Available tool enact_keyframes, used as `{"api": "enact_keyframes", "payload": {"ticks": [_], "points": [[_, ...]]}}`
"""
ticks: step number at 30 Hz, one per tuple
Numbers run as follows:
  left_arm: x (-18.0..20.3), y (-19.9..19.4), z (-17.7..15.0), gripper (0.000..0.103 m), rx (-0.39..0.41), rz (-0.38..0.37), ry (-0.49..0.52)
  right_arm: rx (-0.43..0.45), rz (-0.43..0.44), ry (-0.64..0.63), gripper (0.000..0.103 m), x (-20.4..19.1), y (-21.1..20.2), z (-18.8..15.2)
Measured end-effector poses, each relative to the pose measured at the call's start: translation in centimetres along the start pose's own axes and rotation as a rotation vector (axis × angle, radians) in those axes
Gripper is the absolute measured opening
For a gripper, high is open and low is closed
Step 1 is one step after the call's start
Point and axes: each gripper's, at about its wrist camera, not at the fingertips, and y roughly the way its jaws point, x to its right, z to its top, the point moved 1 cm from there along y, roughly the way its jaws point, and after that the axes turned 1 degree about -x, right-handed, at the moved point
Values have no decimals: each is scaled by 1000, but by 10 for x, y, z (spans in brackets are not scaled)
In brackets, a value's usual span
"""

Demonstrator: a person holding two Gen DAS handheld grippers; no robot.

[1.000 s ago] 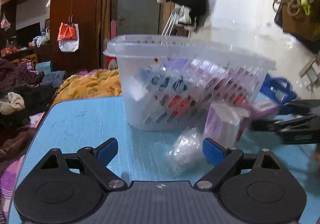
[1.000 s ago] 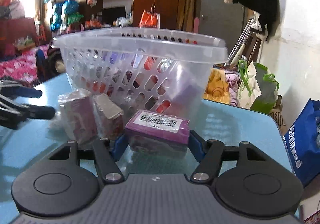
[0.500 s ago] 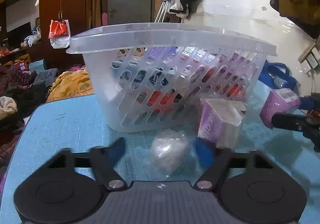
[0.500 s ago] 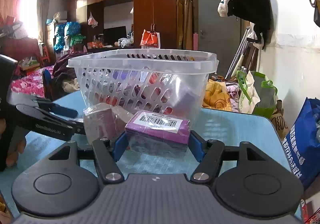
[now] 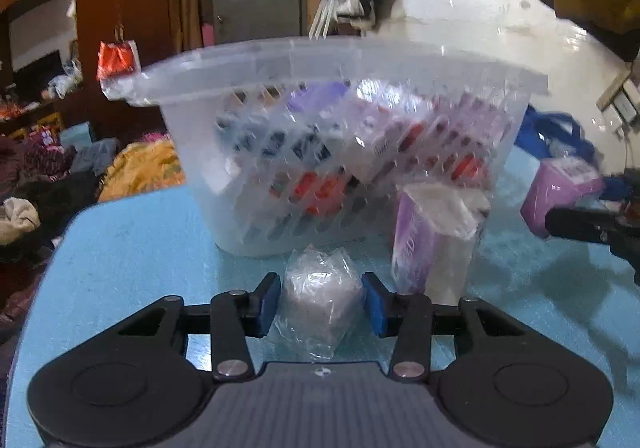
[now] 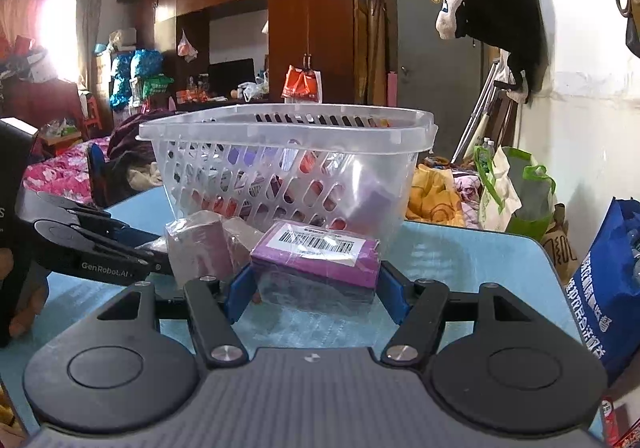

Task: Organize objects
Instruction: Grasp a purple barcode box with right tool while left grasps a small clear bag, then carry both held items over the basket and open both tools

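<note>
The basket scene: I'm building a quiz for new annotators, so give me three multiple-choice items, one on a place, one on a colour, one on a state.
1. Where is the wrapped tissue pack?
A. in the basket
B. on the table beside the basket
C. on the floor

2. What colour is the table?
A. blue
B. red
C. white

3. The right gripper is:
A. empty
B. shut on the purple box
C. out of view

Key: 1 B, it stands against the basket wall; 2 A, light blue top; 3 B, pads press the purple box.
</note>
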Motion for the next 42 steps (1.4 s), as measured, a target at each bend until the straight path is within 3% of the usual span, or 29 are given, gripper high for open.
{"api": "enact_keyframes", "payload": {"ticks": [3, 7, 12, 16, 21, 32, 37, 40, 42], "points": [[-5, -13, -2, 48, 75, -12, -39, 13, -3, 2, 68, 0, -2, 0], [-10, -27, -7, 48, 119, -80, -99, 30, 1, 5, 68, 0, -4, 0], [2, -44, -15, 48, 178, -100, -71, 37, 9, 18, 68, 2, -5, 0], [-12, -41, -15, 48, 176, -137, -130, 46, 9, 22, 68, 2, -6, 0], [-13, -43, -16, 48, 190, -139, -128, 58, -2, 20, 68, 2, -8, 0], [-12, -67, -12, 48, 299, -169, -124, 165, -7, 55, 68, 6, -28, 0], [-13, -89, 26, 48, 375, -200, -129, 239, 26, 39, 68, 5, -51, 43], [-14, -86, 75, 48, 378, -232, -145, 244, 12, -12, 68, 1, -44, 93], [-11, -75, 105, 48, 366, -198, -141, 226, -13, -37, 68, 1, -27, 123]]}}
